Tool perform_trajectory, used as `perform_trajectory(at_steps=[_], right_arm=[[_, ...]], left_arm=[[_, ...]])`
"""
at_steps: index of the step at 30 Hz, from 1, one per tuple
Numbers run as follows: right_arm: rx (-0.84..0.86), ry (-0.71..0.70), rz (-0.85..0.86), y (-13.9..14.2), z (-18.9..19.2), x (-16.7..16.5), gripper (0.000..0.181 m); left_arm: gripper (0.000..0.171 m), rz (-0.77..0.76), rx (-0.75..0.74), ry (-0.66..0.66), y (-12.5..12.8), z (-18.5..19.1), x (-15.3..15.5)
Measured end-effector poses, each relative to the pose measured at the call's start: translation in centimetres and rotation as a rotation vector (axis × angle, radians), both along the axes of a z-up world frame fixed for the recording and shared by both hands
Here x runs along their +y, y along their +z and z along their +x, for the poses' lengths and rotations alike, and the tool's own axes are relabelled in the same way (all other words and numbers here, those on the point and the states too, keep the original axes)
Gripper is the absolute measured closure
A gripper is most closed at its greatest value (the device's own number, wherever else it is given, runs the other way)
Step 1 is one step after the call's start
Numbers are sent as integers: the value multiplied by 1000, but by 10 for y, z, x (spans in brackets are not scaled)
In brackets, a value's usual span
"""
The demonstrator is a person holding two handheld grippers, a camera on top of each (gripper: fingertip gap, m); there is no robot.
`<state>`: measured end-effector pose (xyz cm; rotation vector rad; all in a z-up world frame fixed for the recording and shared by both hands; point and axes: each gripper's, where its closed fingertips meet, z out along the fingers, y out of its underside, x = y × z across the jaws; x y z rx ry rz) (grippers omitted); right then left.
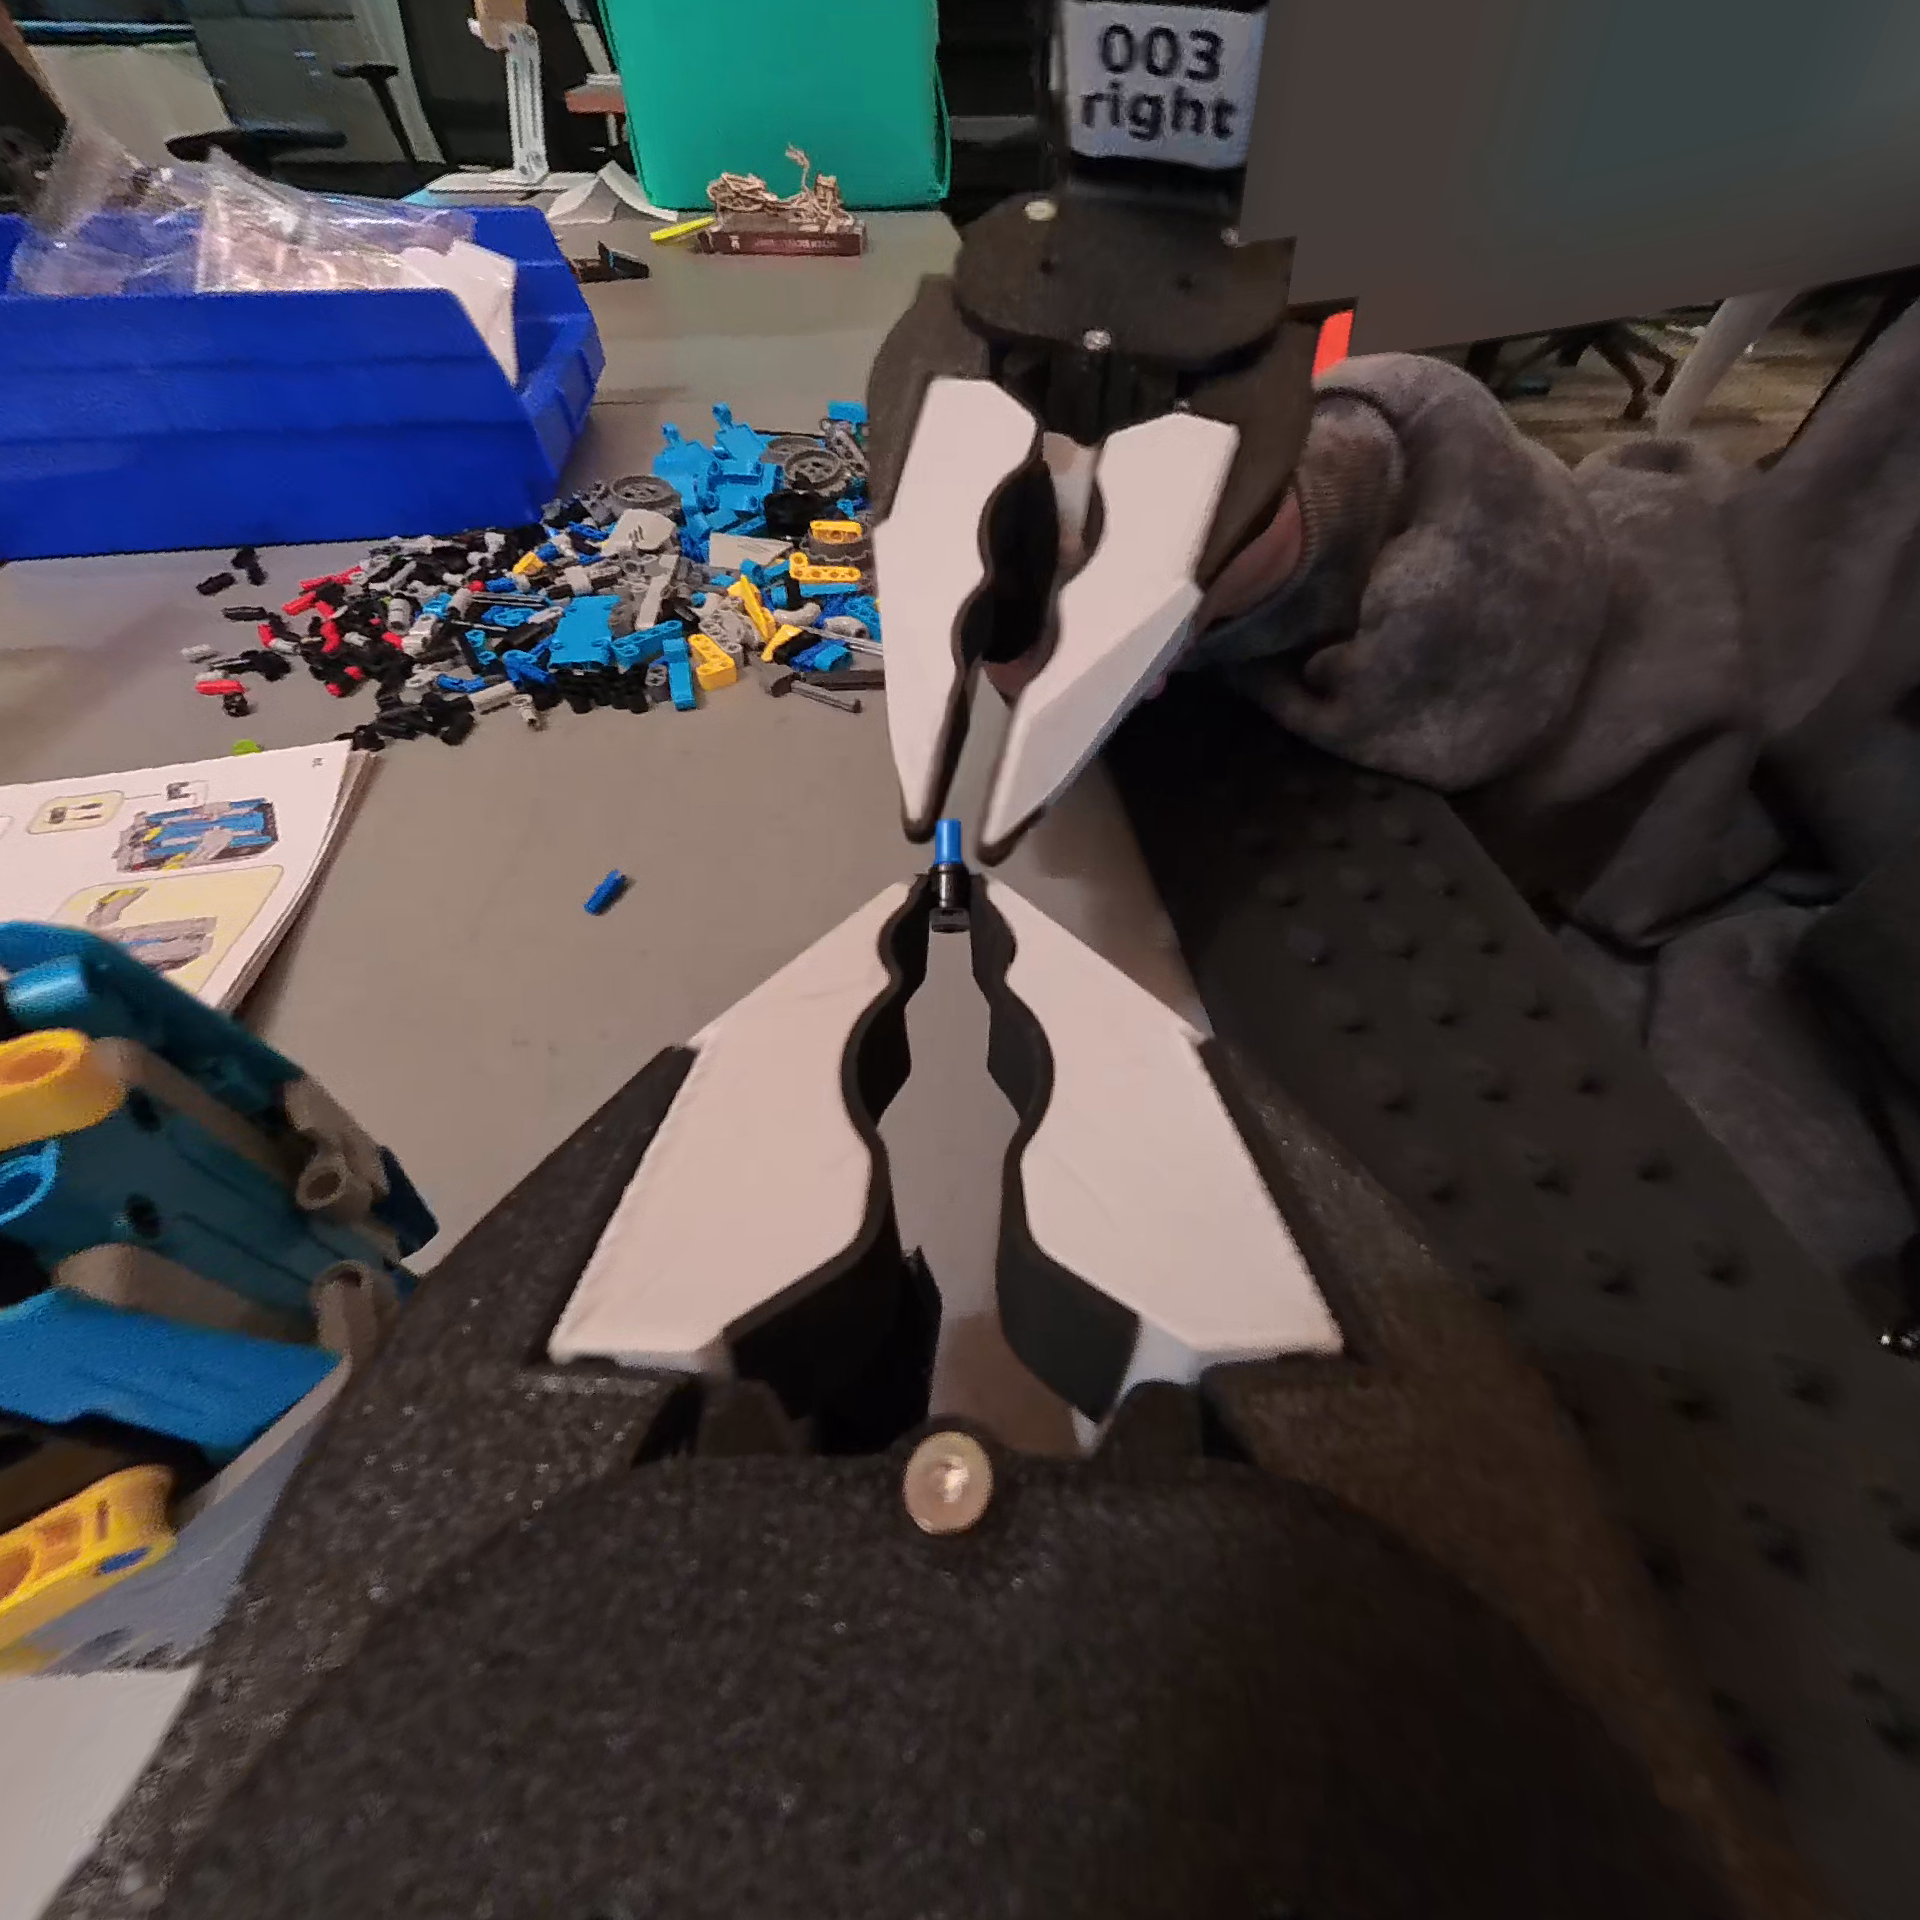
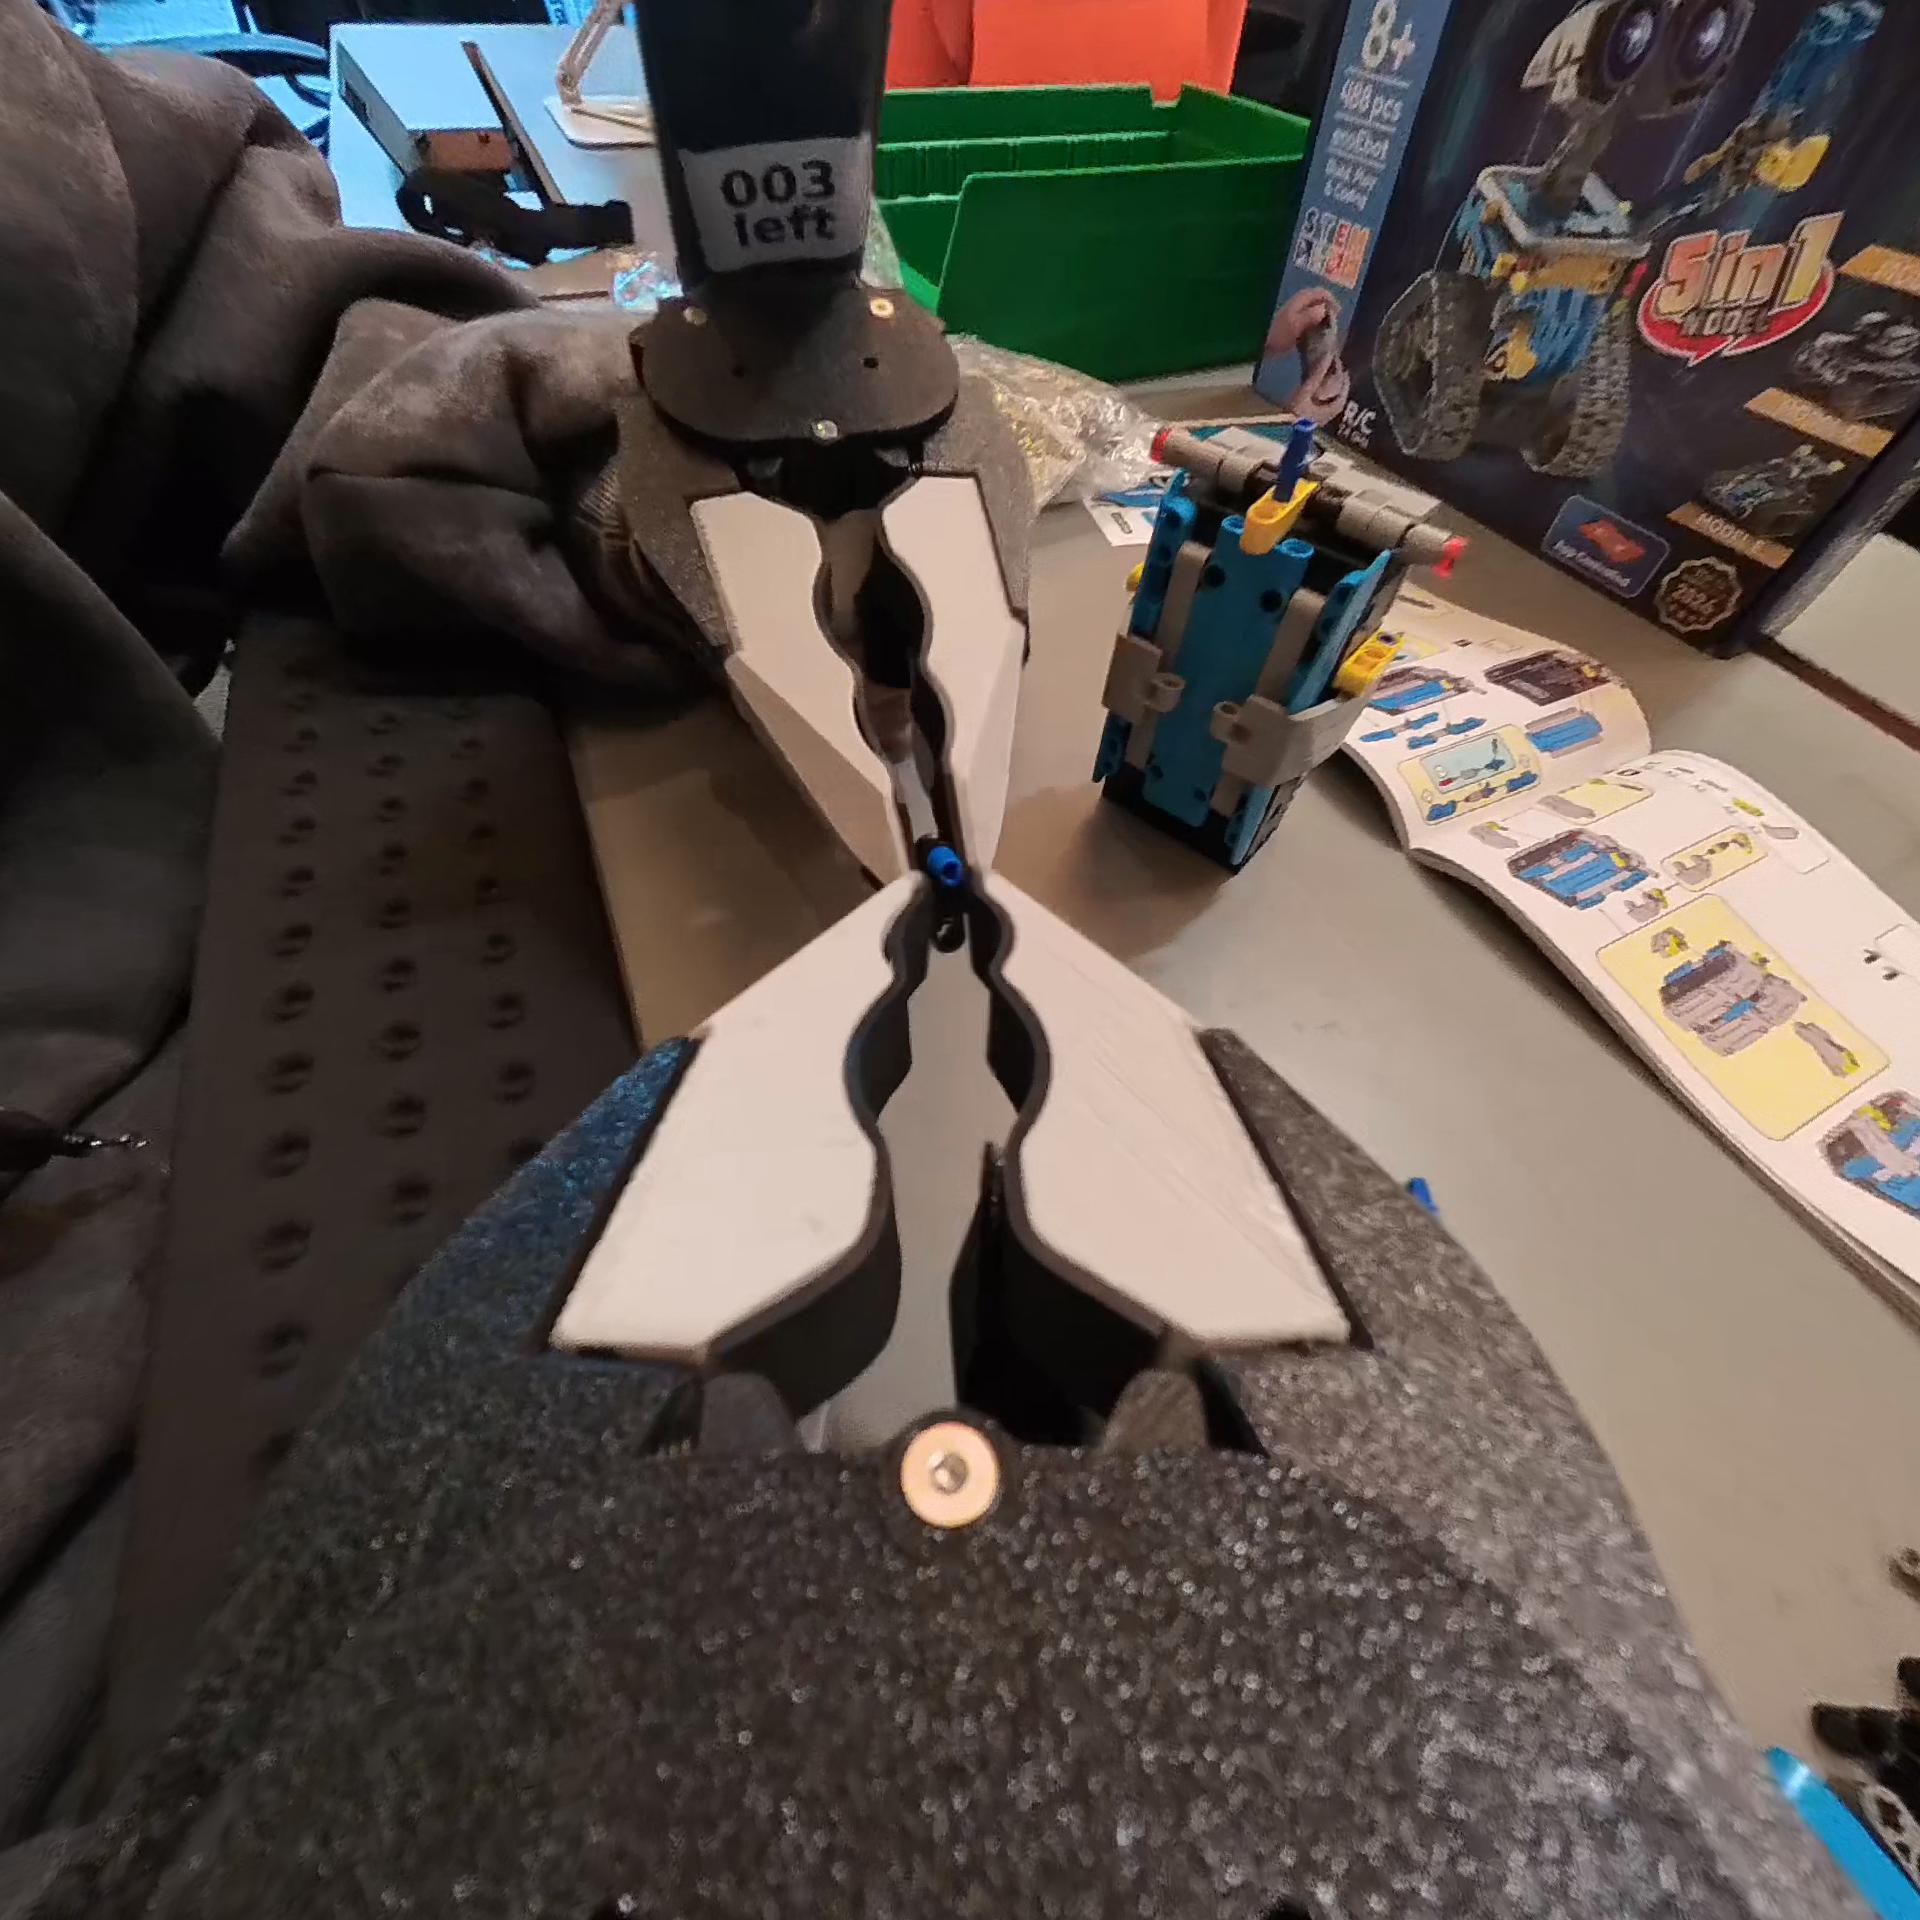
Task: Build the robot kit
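Note:
My two grippers meet tip to tip over the table edge. In the left wrist view, my left gripper (image 1: 948,906) is shut on a small black connector (image 1: 948,896) with a blue pin (image 1: 948,840) sticking out of it. The right gripper (image 1: 954,837) faces it, and its tips close around the blue pin's far end. In the right wrist view, my right gripper (image 2: 948,902) is shut on a black part (image 2: 945,927) of the same small piece. The blue pin (image 2: 940,862) bridges to the left gripper (image 2: 935,844), which is shut.
A pile of loose bricks (image 1: 623,603), a blue bin (image 1: 281,416) and a stray blue pin (image 1: 605,891) lie to the left. A partly built blue model (image 2: 1236,665), an open instruction booklet (image 2: 1662,935), the kit box (image 2: 1610,291) and a green bin (image 2: 1091,239) lie beyond. A black perforated mat (image 2: 364,935) and a grey sleeve (image 1: 1507,582) are close by. Less than 4 cm separates the two grippers' tips.

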<state>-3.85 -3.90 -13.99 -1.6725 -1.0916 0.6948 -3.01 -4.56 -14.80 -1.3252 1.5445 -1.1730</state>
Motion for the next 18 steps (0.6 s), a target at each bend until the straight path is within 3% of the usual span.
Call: perform_trajectory(at_steps=[4, 7, 11, 18], right_arm=[[-81, -64, 205, 8, -2, 6, 145], [-182, -167, 405, 19, -8, 13, 146], [-253, -240, 490, 22, -12, 20, 153], [-254, -260, 555, 32, -11, 18, 160]], left_arm=[[165, -239, -47, 60, 10, 0, 15], [165, -458, -102, 38, 22, -1, 15], [166, -692, -159, -21, 33, 1, 6], [166, -822, -211, -63, 43, -1, 6]])
